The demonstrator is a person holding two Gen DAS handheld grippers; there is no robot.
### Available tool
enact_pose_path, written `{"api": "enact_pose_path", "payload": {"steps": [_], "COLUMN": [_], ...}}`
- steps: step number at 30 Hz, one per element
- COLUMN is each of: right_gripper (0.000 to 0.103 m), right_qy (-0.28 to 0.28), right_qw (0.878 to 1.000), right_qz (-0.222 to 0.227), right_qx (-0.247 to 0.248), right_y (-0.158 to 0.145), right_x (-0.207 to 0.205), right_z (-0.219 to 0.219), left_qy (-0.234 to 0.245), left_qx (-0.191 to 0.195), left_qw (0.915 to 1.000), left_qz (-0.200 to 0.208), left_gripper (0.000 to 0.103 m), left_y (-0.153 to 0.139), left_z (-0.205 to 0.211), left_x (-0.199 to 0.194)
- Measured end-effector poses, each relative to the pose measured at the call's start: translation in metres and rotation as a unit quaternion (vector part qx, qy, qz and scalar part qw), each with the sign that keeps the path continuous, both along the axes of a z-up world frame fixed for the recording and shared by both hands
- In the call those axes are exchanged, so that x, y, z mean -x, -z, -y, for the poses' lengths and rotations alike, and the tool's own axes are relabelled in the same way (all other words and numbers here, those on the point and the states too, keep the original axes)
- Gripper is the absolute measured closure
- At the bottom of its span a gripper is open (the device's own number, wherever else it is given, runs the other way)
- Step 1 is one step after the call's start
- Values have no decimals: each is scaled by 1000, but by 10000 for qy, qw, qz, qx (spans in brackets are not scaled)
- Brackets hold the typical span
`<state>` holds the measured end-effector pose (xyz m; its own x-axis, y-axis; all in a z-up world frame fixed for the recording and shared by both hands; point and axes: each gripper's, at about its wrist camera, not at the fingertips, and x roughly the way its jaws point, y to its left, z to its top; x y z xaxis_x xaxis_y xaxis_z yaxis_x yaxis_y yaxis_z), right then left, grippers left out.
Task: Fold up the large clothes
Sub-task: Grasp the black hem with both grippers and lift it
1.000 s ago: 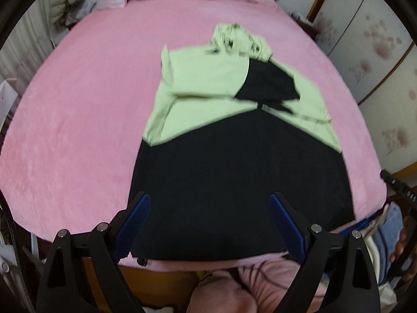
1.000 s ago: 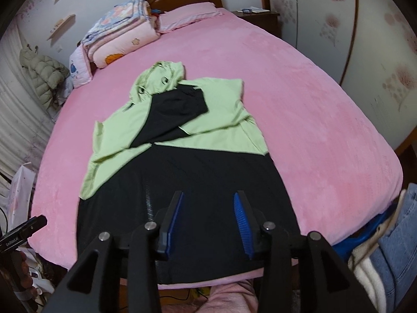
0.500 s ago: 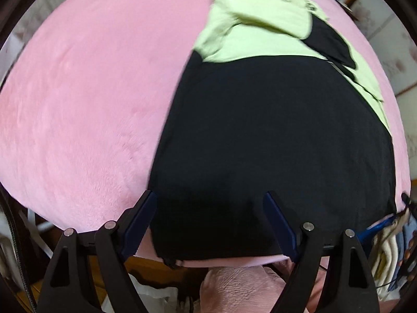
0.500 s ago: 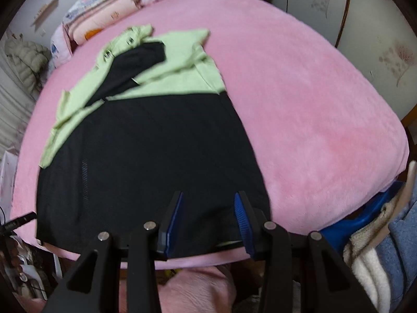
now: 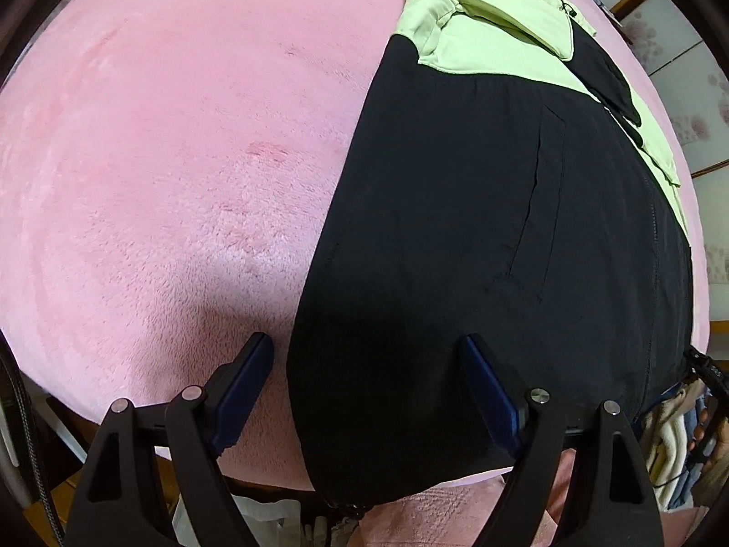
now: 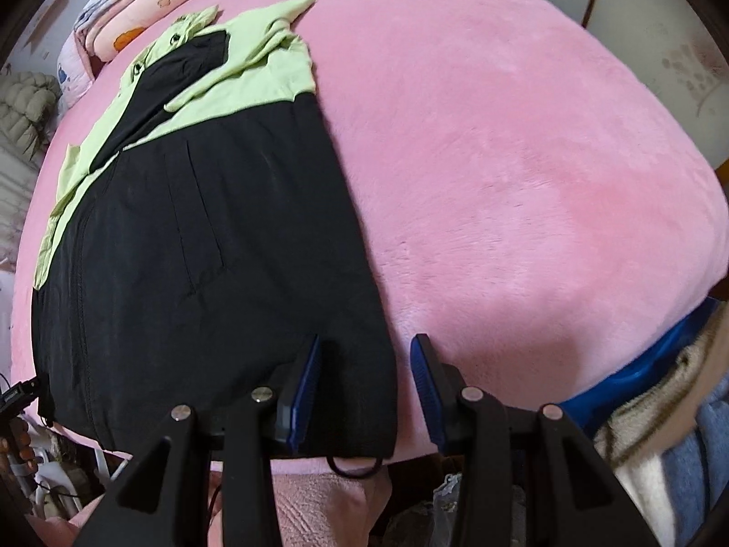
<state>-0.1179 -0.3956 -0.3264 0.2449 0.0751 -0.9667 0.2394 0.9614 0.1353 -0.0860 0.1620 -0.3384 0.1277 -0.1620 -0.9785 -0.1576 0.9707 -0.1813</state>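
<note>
A black and light green hooded jacket (image 5: 478, 228) lies flat on the pink bed (image 5: 159, 159), sleeves folded across the green chest, hem at the near edge. My left gripper (image 5: 369, 346) is open wide, low over the hem's left corner, jaws straddling the jacket's left edge. In the right wrist view the jacket (image 6: 205, 228) fills the left half. My right gripper (image 6: 367, 346) is open over the hem's right corner, jaws straddling the right edge. A black drawcord loop (image 6: 353, 467) hangs below the hem.
The pink bed cover (image 6: 524, 159) spreads wide to the right of the jacket. Folded bedding and pillows (image 6: 136, 13) lie at the headboard. A pile of clothes (image 6: 660, 410) sits off the bed's near right corner.
Both grippers have moved down and outward toward the hem corners, from the middle of the hem. The jacket has not moved. Both jaws stay open.
</note>
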Motion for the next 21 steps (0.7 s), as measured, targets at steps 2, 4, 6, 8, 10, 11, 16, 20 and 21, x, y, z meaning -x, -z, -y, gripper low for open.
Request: {"api": "enact_pose_path", "payload": {"steps": [2,4,6,8,10,11,16,20,21], "right_gripper": [62,62,62,63,71,76,88,90,90], "right_qy": [1,31,70,70,29,0,-309,-564,-566], "right_qw": [9999,9998,9994,9988,9987,9989,9992,9983,9981], "right_qz": [-15,-7,7,-36,-107,-141,-180,103,171], "right_qx": [-101,-206,-332,-479,-491,-451,-182,-127,-177], "right_y": [5,7,9,10,11,10,-4,-35,-43], "right_x": [-2,-1,0,1,0,-1,-5,-7,-8], "right_z": [2,5,7,9,7,7,-8,-15,-14], "left_qy": [18,40,97,175,299,363,465,424,352], "left_qx": [70,122,122,75,-78,-117,-336,-14,98], "left_qw": [10000,9999,9999,9998,9995,9993,9981,9989,9992], "left_qz": [-20,-16,4,25,-22,-48,-235,-193,-146], "left_gripper": [20,20,20,20,43,53,99,101,101], "left_y": [2,3,3,2,3,2,-11,-44,-53], "left_z": [-6,-8,-12,-12,-11,-8,6,17,16], "left_x": [1,3,2,3,4,3,-7,-18,-21]}}
